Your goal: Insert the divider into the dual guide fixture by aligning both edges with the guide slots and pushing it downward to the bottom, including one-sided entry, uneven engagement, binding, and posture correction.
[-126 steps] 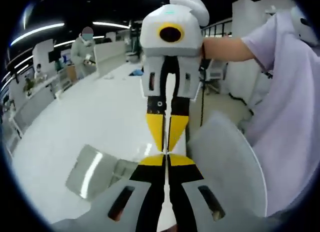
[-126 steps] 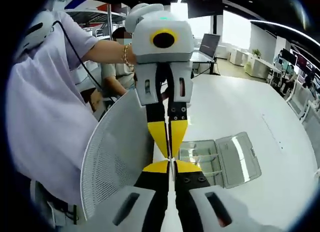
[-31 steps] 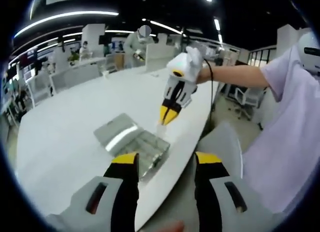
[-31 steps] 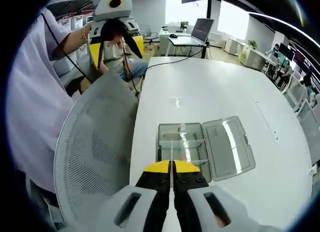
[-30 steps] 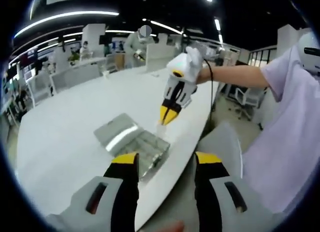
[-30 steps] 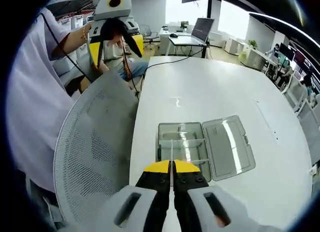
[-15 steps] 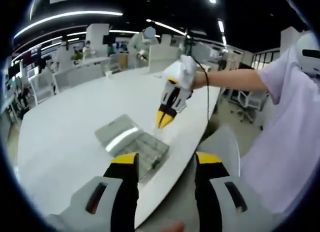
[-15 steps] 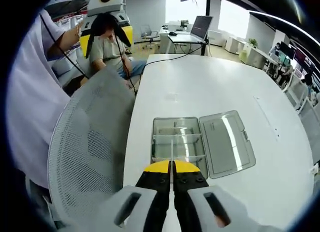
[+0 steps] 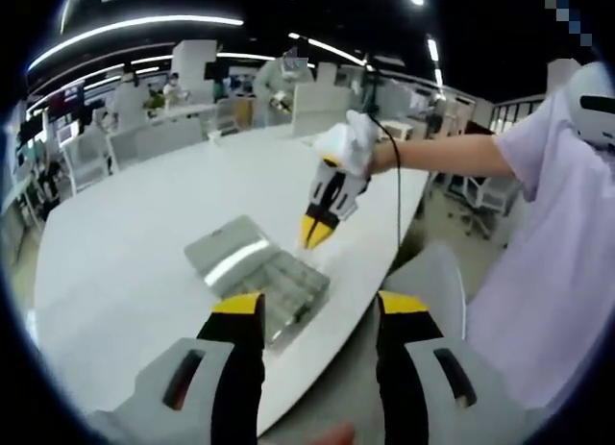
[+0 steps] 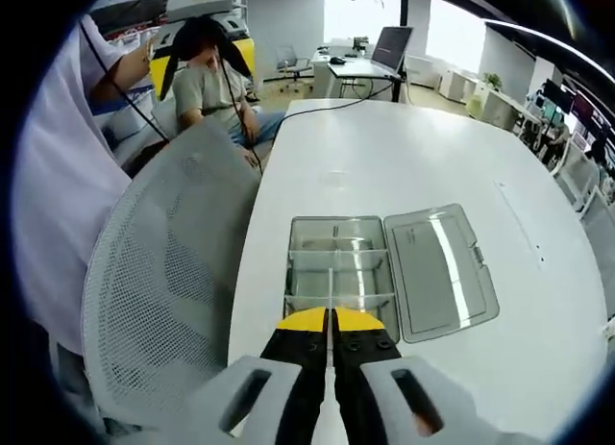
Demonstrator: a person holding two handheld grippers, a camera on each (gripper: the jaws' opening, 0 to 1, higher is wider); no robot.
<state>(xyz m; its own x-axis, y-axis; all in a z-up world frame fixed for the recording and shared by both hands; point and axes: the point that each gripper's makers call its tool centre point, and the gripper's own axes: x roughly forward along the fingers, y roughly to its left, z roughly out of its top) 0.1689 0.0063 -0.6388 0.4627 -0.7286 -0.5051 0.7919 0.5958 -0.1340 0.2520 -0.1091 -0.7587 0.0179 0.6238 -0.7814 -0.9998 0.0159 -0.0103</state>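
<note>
Divider (image 10: 331, 289), edge-on and upright, pinched by right gripper (image 10: 331, 320) above box (image 10: 384, 262); left gripper (image 9: 317, 315) fingers spread.

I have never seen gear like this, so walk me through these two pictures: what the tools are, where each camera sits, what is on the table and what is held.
A person holds a hand tool with a two-jaw claw in each hand; a camera rides on each. In the left gripper view, the left claw stands open and empty, looking at the right claw above a clear plastic box on the white table. In the right gripper view, the right claw is shut on a thin clear divider over that open box. A mesh chair stands beside the table.
</note>
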